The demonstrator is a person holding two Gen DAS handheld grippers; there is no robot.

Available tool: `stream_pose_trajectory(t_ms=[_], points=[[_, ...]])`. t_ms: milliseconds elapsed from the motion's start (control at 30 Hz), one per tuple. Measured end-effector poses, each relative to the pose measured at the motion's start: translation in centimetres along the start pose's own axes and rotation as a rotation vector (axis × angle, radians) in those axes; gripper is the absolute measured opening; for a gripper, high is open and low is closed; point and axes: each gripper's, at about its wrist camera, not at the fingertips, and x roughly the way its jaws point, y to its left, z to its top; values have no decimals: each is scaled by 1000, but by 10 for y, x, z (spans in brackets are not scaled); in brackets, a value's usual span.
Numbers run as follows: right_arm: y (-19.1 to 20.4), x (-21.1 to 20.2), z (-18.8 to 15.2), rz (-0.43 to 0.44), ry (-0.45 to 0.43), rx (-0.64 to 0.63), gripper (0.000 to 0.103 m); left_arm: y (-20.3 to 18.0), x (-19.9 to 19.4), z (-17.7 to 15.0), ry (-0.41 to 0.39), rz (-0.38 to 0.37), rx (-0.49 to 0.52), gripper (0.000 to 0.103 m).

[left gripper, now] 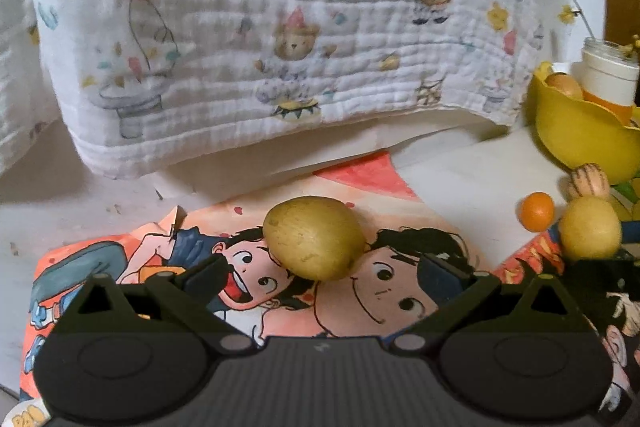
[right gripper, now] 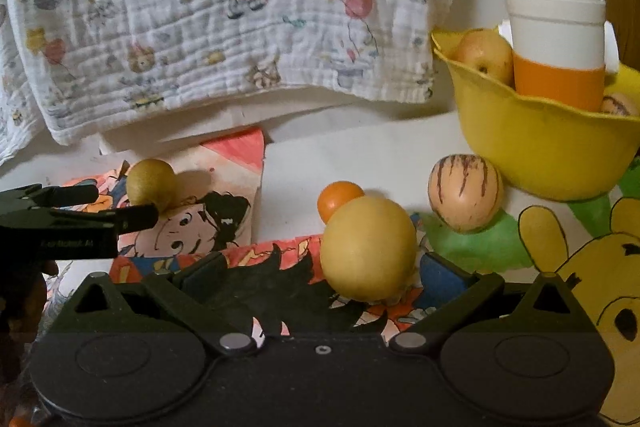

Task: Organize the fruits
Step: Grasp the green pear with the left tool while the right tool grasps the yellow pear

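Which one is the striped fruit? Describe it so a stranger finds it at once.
Start at the yellow bowl on the right. Just left of its base, on a green painted patch, sits the striped fruit. Unlike the plain yellow fruit and small orange one nearby, it is cream with dark purple streaks.

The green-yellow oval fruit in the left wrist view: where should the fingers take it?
Grip the green-yellow oval fruit across its short middle, coming in level from the front. It lies on its side with its long axis slanted across the open left gripper, so straddling the waist probably holds best.
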Motion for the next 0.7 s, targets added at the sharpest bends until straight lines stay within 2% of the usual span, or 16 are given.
stream_pose_trajectory(t_ms=[367,700], points=[[-1,16,-2,-10,-5,30,94,14,21,4,12,-13,-52,102],[15,24,-1,18,13,-3,76,19,36,8,31,-27,-58,93]])
